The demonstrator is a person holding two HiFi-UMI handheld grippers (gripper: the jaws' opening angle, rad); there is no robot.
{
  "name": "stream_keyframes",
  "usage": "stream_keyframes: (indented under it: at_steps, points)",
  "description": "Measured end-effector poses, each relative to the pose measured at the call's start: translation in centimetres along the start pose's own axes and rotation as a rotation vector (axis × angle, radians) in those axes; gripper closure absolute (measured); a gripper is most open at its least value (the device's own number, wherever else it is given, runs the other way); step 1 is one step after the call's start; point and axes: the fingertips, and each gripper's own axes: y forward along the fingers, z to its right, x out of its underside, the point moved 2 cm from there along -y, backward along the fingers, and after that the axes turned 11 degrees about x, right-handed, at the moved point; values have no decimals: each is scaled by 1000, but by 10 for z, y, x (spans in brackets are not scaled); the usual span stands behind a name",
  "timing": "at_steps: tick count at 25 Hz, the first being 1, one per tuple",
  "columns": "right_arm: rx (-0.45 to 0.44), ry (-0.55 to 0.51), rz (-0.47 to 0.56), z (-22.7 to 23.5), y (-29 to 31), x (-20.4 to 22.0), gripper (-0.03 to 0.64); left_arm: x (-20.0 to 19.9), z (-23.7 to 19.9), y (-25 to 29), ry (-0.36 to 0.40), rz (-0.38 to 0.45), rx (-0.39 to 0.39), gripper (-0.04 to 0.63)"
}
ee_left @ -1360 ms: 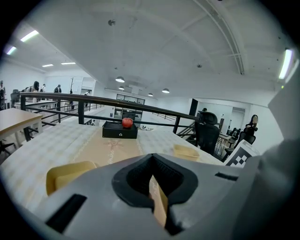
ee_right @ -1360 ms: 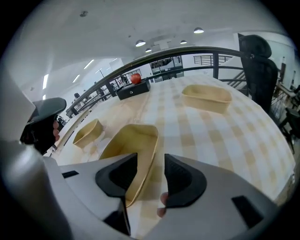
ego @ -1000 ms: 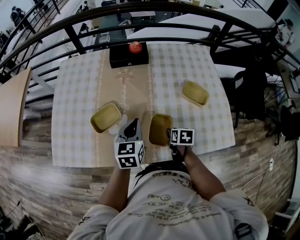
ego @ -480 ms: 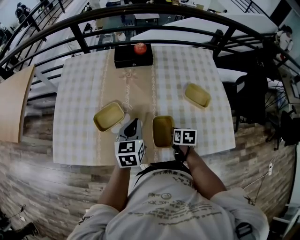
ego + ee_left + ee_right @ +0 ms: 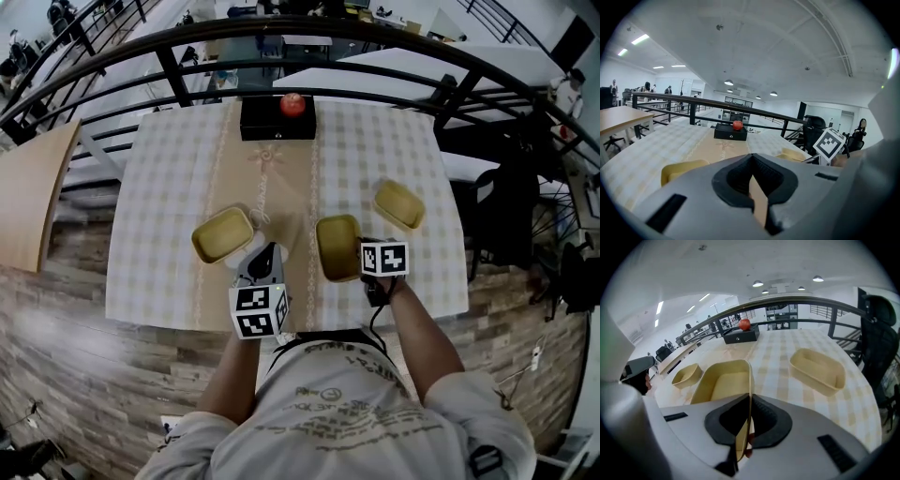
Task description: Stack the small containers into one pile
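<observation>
The middle small container [image 5: 337, 246], a pale yellow tub with rounded corners, is clamped by the right gripper [image 5: 748, 426]. Its jaws have just been closing and now pinch the thin near wall of the tub, one pad inside and one outside. From the right gripper view the tub reaches away from the jaws with its open side up; it looks raised a little off the cloth, though the angle makes that hard to be sure of. A second container [image 5: 223, 234] sits to its left on the table, and a third container [image 5: 399, 204] lies to its right and a bit farther back, each apart from the held one and none yet stacked. The left gripper [image 5: 268, 253] hovers low just beside the near right corner of the left container. Its jaws are drawn together with only a thin slit between the pads and nothing in them. All of this is on a table [image 5: 169, 178] under a checked cloth, with a tan runner [image 5: 281, 197] down its middle. At the far edge stands a black box [image 5: 277, 122] with a red ball [image 5: 292, 103] on top, and a dark railing [image 5: 187, 47] curves behind it.
</observation>
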Motion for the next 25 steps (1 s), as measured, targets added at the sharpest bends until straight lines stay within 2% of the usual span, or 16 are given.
stream_keyframes:
  at_steps: [2, 5, 9, 12, 14, 17, 21, 25]
  points:
    - [-19, -89, 20, 1, 1, -19, 606, -1, -1, 0, -7, 3, -15, 592]
    - [-72, -279, 44, -6, 4, -41, 606, -6, 1, 1, -8, 17, -35, 592]
    - [-207, -580, 70, -29, 8, -58, 606, -13, 3, 4, -9, 30, -65, 592]
    - [-306, -841, 37, -45, 21, -58, 606, -13, 1, 6, -21, 33, -104, 592]
    - [-367, -966, -3, -52, 32, -57, 607, -11, -2, 8, -29, 32, -129, 592]
    - [-452, -1051, -44, -61, 44, -61, 607, -10, -4, 9, -42, 31, -164, 592]
    - [-549, -1092, -82, -72, 60, -67, 607, -6, -6, 4, -65, 20, -218, 592]
    - [-599, -1132, -114, -76, 75, -67, 609, 9, -8, 0, -99, -4, -269, 592]
